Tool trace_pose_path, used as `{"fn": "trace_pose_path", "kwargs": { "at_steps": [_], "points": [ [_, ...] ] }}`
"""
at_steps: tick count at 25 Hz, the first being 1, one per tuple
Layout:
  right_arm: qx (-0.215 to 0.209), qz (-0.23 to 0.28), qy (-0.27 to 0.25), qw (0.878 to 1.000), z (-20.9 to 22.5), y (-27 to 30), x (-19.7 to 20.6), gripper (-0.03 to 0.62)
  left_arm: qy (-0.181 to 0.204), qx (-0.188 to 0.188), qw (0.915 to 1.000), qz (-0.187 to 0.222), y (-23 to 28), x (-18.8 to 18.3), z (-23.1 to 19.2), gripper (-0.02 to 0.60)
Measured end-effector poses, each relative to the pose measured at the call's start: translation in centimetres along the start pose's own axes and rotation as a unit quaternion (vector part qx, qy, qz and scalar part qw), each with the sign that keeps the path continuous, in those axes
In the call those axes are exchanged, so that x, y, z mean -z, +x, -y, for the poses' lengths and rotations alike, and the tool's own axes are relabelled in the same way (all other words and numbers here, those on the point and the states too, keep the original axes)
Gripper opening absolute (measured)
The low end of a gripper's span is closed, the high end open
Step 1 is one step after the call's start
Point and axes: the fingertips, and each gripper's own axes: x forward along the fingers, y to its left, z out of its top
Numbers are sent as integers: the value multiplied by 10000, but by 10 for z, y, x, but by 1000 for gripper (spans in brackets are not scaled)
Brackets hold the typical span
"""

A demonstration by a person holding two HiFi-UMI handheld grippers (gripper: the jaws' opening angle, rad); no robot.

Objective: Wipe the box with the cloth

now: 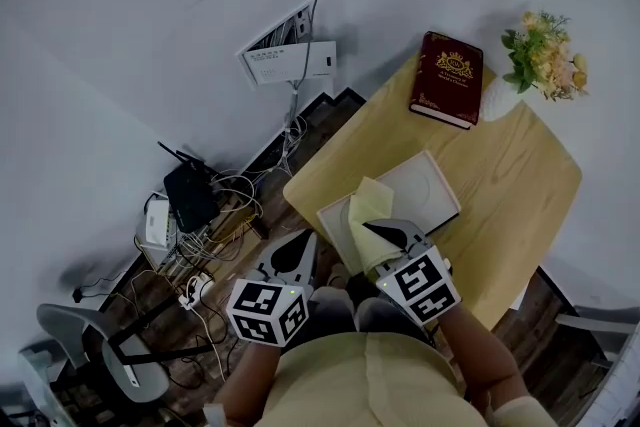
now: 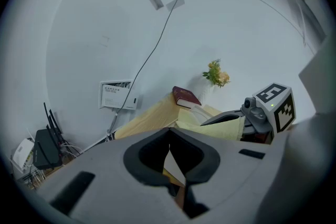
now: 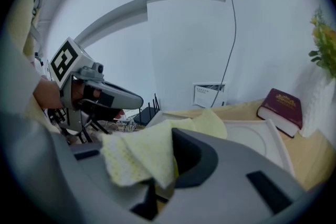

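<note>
Yellow cloth (image 1: 366, 213), soft and light, is clamped in the right tongs (image 1: 384, 235) and hangs over the near-left corner of the white box (image 1: 432, 187) on the tabletop (image 1: 525, 177). The left tongs (image 2: 169, 158) are pressed together, empty, just off the tabletop's near edge. The box is judged stiff but light, likely to slide; best steadied at its near rim. Open room is left ahead, up to the book (image 1: 447, 78) and flowers (image 1: 545, 60).

The wooden table (image 1: 520, 175) carries a white box (image 1: 428, 187) near its front corner, with a red book (image 1: 447, 78) and a vase (image 1: 498, 101) of flowers at its far edge.
</note>
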Motion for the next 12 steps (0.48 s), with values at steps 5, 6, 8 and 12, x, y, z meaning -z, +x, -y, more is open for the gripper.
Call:
{"fn": "trace_pose_path", "kwargs": {
  "at_steps": [5, 6, 8, 12],
  "points": [
    [280, -57, 124, 9995, 21, -12, 7, 32, 65, 142, 9999, -15, 11, -5, 9, 20],
    [347, -62, 149, 9993, 25, -14, 9, 32, 83, 169, 9998, -29, 13, -6, 11, 20],
    [475, -60, 217, 9986, 34, -19, 11, 32, 125, 216, 9997, -68, 17, -6, 14, 20],
    [757, -60, 376, 9964, 53, -32, 18, 32, 212, 312, 9992, -131, 25, -8, 20, 20]
  ]
}}
